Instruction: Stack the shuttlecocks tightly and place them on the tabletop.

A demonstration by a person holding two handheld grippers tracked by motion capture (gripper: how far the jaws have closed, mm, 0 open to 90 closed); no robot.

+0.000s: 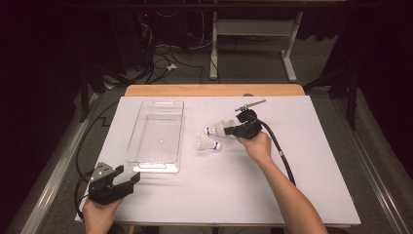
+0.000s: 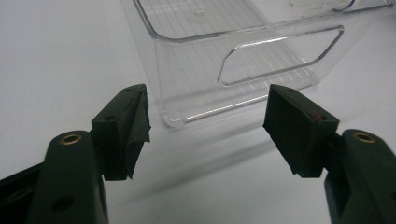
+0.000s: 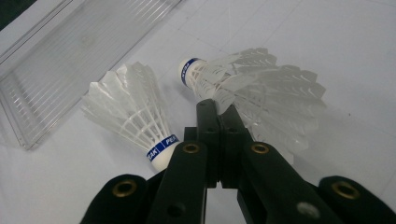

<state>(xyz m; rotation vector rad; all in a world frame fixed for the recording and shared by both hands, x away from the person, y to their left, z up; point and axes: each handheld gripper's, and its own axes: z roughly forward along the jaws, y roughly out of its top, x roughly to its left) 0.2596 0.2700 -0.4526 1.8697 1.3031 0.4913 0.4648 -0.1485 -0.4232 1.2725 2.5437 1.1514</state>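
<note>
1. Right gripper (image 1: pixel 233 130) at centre right of the high view pinches feathers of one shuttlecock (image 3: pixel 252 88).
2. Second shuttlecock (image 3: pixel 135 116) lies just beside it.
3. Left gripper (image 2: pixel 208 128), jaws spread, faces the clear plastic tray (image 2: pixel 243 65) in the upper frame.

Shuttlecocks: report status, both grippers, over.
Right gripper shut on feathers of one shuttlecock. Second shuttlecock lies loose beside it. Left gripper open, idle before clear tray. Nothing in the way.
</note>
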